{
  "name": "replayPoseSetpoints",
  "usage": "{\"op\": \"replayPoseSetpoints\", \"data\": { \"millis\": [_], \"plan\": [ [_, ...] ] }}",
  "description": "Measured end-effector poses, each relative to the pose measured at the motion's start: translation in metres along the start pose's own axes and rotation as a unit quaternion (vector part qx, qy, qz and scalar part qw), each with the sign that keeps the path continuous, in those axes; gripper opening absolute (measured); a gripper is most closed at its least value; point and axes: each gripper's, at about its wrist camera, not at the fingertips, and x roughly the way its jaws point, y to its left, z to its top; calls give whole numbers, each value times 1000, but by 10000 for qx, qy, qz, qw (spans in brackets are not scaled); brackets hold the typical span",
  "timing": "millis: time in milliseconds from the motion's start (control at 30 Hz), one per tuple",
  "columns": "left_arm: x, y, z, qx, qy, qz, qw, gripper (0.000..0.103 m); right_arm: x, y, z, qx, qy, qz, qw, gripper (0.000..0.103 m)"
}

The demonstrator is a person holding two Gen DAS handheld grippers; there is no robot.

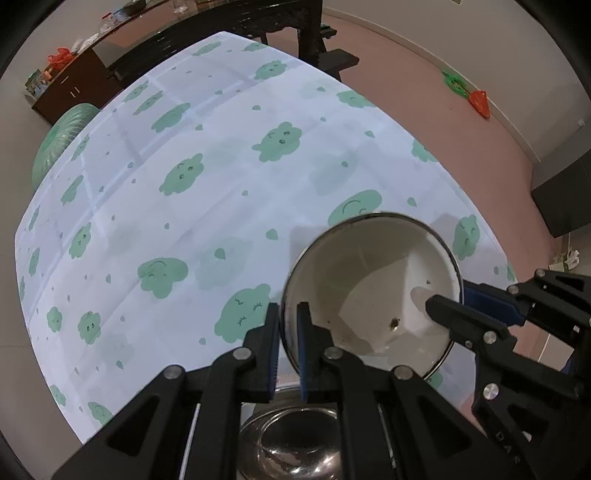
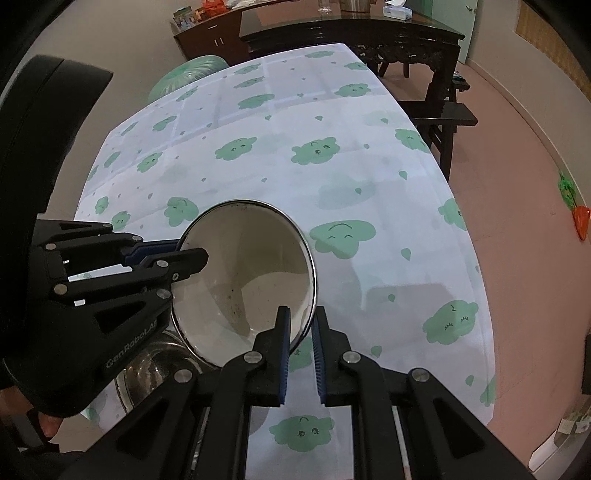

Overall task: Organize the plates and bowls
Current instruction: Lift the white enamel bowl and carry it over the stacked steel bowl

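Bowl: white enamel bowl [image 1: 373, 291] with a thin dark rim, cream inside, a few dark specks and chips on the inner wall; tilted, mouth facing the cameras, held clear of the tablecloth.
Left gripper [image 1: 287, 325]: jaws narrow, pinched on the bowl's rim, one blue-padded finger inside the bowl, one outside.
Right gripper [image 2: 301, 326]: jaws narrow, clamped on the opposite side of the rim, one finger inside, one outside.
Second bowl: a shiny steel bowl [image 1: 295, 443] sits just below the enamel bowl, near the table's close edge, partly hidden by the gripper frames.
Surface: table [image 2: 369, 110] under a white tablecloth printed with green smiling clouds and small drops; fold creases show; shadows fall beside the bowl.
Room, relative to the bowl: dark carved wooden table [image 2: 369, 33] beyond the far end of the cloth; dark sideboard [image 1: 74, 88] with clutter behind it; green ribbed round thing [image 1: 59, 144] at the far left edge; pinkish floor to the right with an orange-and-green toy [image 1: 476, 99] by the wall.
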Motion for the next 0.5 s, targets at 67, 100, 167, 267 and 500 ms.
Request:
{"op": "replayPoseSetpoints", "data": {
  "millis": [67,100,167,267,500],
  "plan": [
    [-3,1,-3,-13,-14,13,10000,5,-1,3,-1,-24,-5,9,10000,13],
    [-4,2,-4,-20,-23,23,10000,5,-2,4,-2,-39,-9,11,10000,13],
    [-7,3,-7,-42,-34,35,10000,5,-4,7,-3,-71,-15,21,10000,13],
    [-12,5,-12,-70,-55,56,9999,5,-7,11,-5,-113,-34,39,9999,13],
    [-20,9,-25,-110,-96,132,9998,5,-12,22,-10,-210,-65,65,9997,13]
  ]
}}
